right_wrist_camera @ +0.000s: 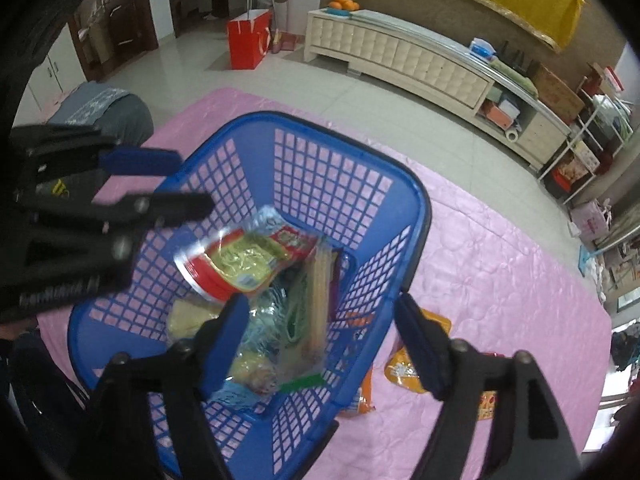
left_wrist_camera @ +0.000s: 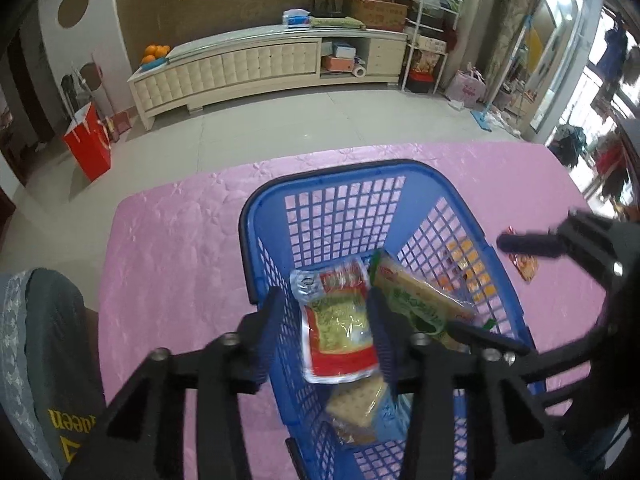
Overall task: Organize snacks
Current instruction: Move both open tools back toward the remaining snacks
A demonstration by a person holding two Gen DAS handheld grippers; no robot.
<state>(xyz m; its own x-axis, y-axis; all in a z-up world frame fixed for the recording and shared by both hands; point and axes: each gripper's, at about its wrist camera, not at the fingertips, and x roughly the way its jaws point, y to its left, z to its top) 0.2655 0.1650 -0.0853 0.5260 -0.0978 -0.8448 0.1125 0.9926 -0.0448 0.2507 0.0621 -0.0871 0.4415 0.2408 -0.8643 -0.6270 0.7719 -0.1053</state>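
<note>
1. blue plastic lattice basket point(left_wrist_camera: 372, 184) on pink quilted tablecloth point(left_wrist_camera: 172, 248) holds red-and-clear noodle packet point(left_wrist_camera: 340, 332).
2. left gripper point(left_wrist_camera: 324, 312) is released, straddling the basket's wall.
3. right gripper point(right_wrist_camera: 320, 320) is spread, empty, straddling the rim.
4. orange snack packet point(right_wrist_camera: 404, 368) lies at the basket's four o'clock.

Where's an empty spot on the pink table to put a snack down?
Left of the basket, the pink cloth is bare out to its edge. Beyond the basket's far rim there's a bare strip too. The right side is crowded: orange packets lie against the basket, and both open grippers hover over it.
</note>
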